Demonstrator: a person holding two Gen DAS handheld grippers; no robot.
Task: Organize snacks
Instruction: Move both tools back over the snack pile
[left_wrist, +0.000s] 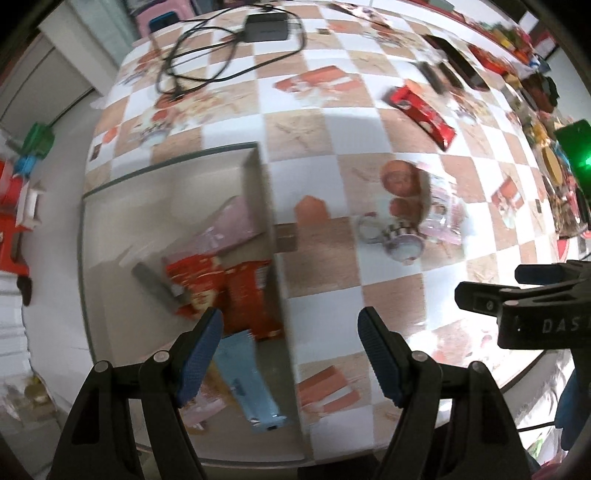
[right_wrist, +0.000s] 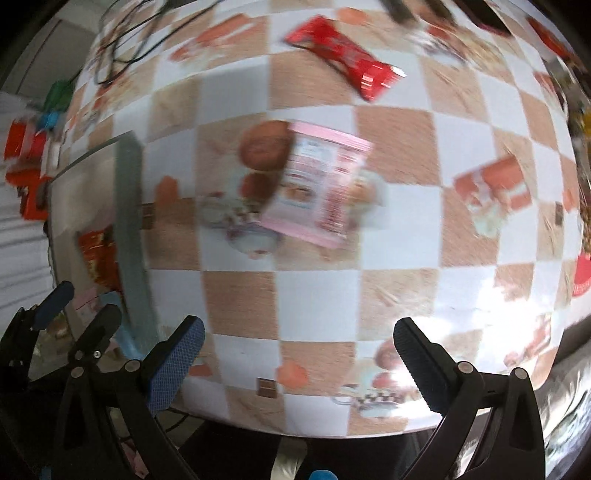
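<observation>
Pink packet (right_wrist: 317, 188) lies near red wrapper (right_wrist: 343, 55).

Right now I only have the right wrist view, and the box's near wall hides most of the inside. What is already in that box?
Observer: From the left wrist view, the box holds red packets, a light blue packet, a pink packet and a grey bar.
Operator: Is there room left in it?
Observer: Yes. The far part of the box floor is bare; the snacks lie bunched along the wall nearest the table's middle.
Operator: Is the left gripper carrying anything?
Observer: No. The left gripper is open with nothing between its pads, and it hangs above that wall.
</observation>
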